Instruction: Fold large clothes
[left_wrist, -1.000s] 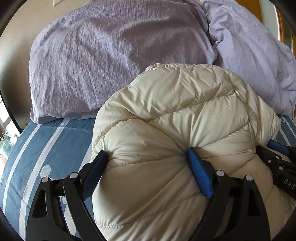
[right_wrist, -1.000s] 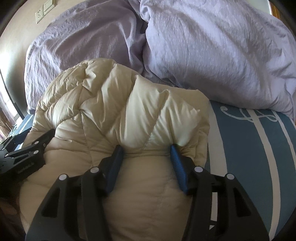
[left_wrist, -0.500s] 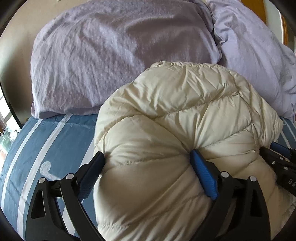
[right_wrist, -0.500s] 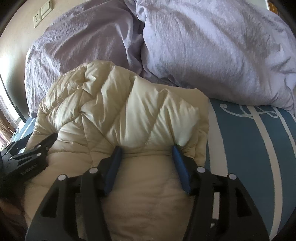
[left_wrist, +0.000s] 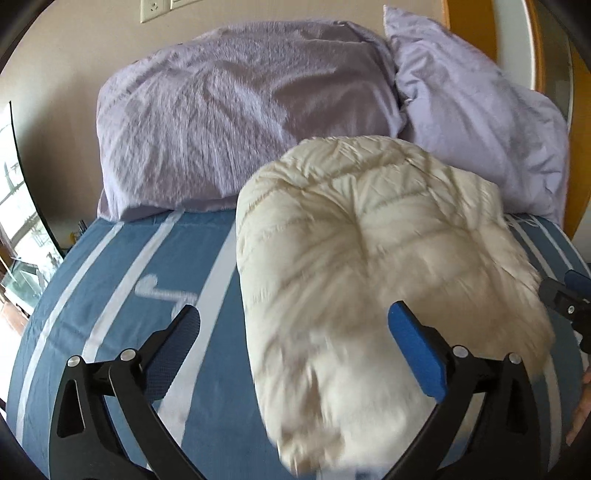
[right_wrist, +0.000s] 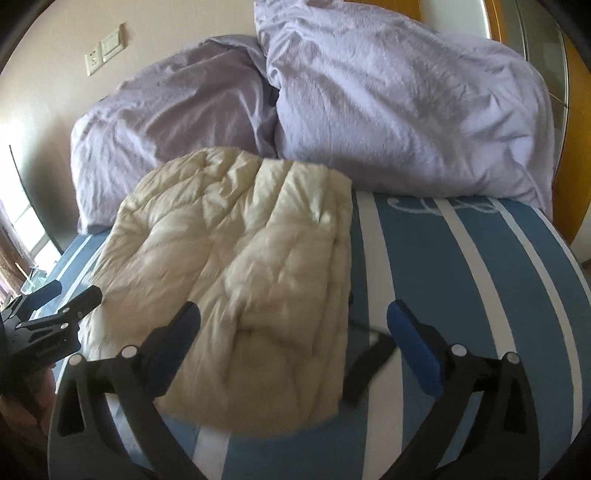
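cream puffer jacket lies folded into a thick bundle on the blue striped bedspread, its far edge against the two lilac pillows at 12 o'clock.

left gripper: jaws opening, spread wide, pads clear of the fabric; the bundle's near end sits between them, nearer the pad at 3 o'clock. right gripper: jaws opening too, wide apart, straddling the bundle's right edge without pinching it (nothing looks held by either tool).

risks, as i judge them:
- the down fill is springy. with no pressure on it, the top layer may puff up and the fold creep open, more so on a soft mattress.
- the shell looks slick; layers could slide off each other if nudged.
- a pad could snag a quilted seam on the way out and drag the near edge, skewing the bundle.
- a dark strap-like piece shows by the right edge in the right wrist view; can't tell what it is. it could catch on a finger.
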